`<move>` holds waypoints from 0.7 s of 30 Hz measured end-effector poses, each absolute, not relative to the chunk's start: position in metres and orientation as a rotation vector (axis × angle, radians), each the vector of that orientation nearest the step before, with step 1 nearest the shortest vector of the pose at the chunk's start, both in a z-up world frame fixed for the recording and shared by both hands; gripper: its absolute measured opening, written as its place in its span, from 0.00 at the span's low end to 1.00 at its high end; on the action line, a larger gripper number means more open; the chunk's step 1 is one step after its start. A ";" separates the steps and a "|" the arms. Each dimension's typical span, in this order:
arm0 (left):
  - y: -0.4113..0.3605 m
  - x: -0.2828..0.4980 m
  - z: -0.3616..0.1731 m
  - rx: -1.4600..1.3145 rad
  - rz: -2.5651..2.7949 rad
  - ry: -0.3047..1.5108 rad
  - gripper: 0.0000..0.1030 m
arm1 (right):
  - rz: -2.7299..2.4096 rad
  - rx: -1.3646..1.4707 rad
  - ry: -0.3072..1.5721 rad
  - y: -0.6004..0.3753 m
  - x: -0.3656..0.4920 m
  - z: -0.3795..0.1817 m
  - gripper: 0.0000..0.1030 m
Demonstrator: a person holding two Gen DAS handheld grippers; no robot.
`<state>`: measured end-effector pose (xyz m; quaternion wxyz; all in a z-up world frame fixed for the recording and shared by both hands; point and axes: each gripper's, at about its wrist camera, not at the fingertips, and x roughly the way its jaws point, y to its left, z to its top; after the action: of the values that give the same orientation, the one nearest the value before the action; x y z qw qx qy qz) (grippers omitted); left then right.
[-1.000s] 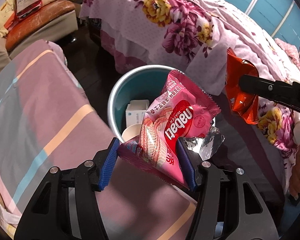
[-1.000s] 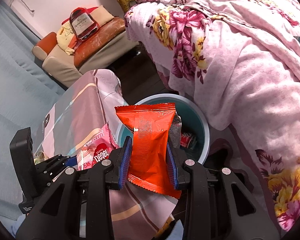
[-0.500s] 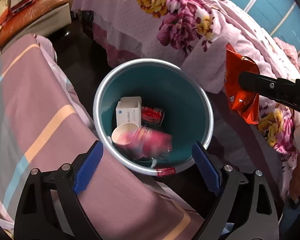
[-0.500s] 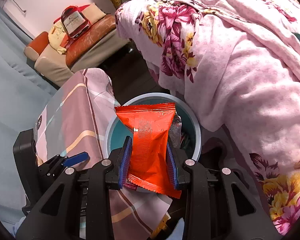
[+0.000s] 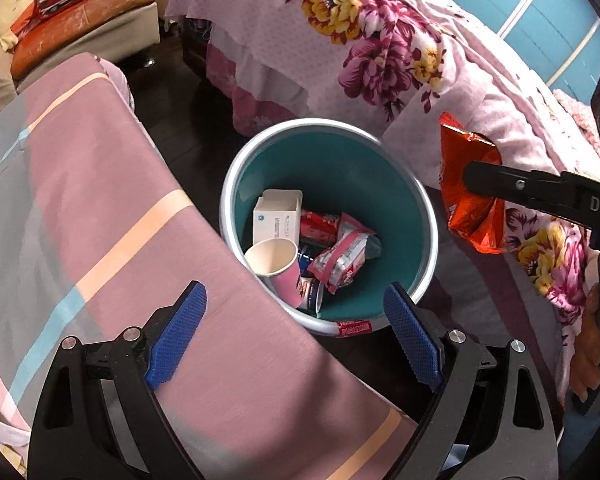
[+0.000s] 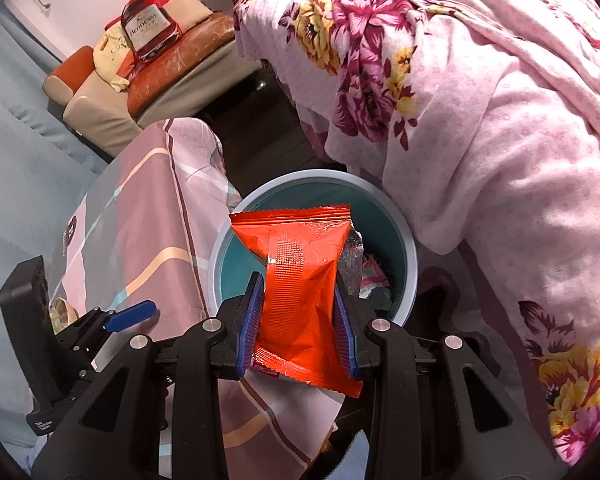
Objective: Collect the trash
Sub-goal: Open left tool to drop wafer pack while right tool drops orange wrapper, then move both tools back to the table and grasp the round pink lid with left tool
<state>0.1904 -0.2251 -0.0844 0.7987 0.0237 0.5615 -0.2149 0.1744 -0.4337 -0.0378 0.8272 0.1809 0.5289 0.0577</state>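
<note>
Teal plastic lines the inside of the round bin (image 5: 400,216), which has a pale smooth rim and stands on the dark floor between a cloth-covered tabletop (image 5: 100,208) and a bed (image 5: 380,40). Down in the bin lie a white cardboard box (image 5: 278,216), a pink paper cup (image 5: 278,268) tipped on its side, a red can (image 5: 320,226) and a crinkled pink wafer wrapper (image 5: 342,258) with a silvery inner face.

The left gripper (image 5: 296,336) hangs over the near rim of the bin; its jaws have just been opening and now stand wide apart with nothing between them, the ribbed blue pads (image 5: 178,332) bare.

The right gripper (image 6: 296,320) is closed on a glossy orange snack wrapper (image 6: 296,276), pinched at its waist so the foil creases, its crimped top edge fanning out above the bin. A hand (image 5: 592,344) shows at the right edge of the left view.

The tabletop cloth is mauve with peach and pale blue stripes. The bed carries a soft pink blanket printed with large magenta and yellow flowers. Behind, a worn orange leather seat (image 6: 180,60) holds a bottle-shaped cushion (image 6: 148,24).
</note>
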 end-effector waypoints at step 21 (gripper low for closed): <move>-0.163 0.167 -0.064 -0.053 -0.421 1.162 0.88 | 0.105 0.352 1.149 -0.395 0.164 -0.024 0.74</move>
<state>0.1669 -0.1626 -0.0645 0.8147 -0.0248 0.5448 -0.1971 0.1642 -0.3952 -0.0239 0.8236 0.1657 0.5402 0.0492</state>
